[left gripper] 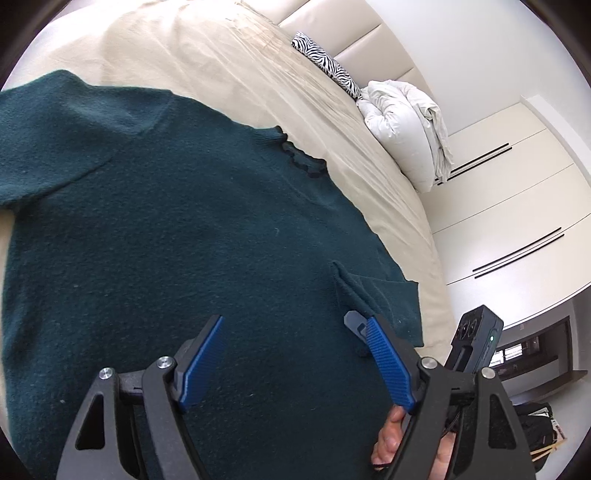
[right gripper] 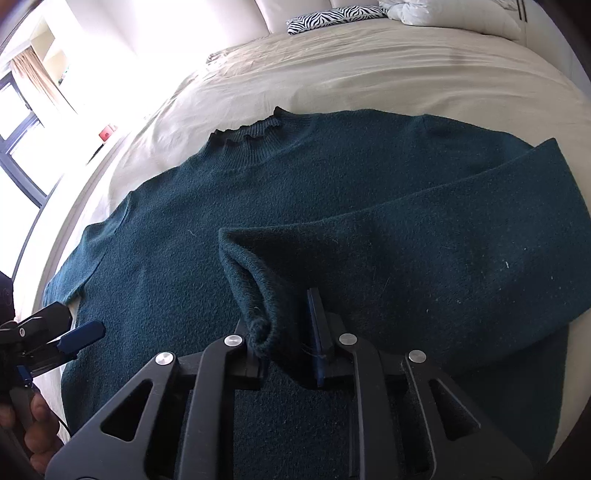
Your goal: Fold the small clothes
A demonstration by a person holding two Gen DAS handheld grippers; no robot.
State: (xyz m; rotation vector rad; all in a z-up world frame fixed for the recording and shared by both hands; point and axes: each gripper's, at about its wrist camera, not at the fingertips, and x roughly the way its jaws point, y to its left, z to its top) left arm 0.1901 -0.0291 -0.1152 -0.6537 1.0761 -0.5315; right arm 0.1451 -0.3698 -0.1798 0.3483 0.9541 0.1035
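sweater (right gripper: 184,229): flat on bed (right gripper: 369,66), collar far.
right gripper (right gripper: 291,332): clamped on sleeve cuff (right gripper: 258,295), lifted over chest.
sleeve axis: runs right-far from fingers.
left gripper (left gripper: 295,362): fingers apart, hovering above body, holding nothing.
nearer: right.

The sweater (right gripper: 332,177) lies flat on the bed (right gripper: 369,66), collar (right gripper: 247,136) toward the headboard (left gripper: 354,33). One sleeve (right gripper: 424,251) is folded across the body, its cuff (right gripper: 258,332) between the fingers of the right gripper (right gripper: 291,354). The left gripper (left gripper: 295,354) hangs over the sweater's lower part. At the head of the bed a pillow (left gripper: 328,66) lies beside a bundled duvet (left gripper: 406,122) at the corner.
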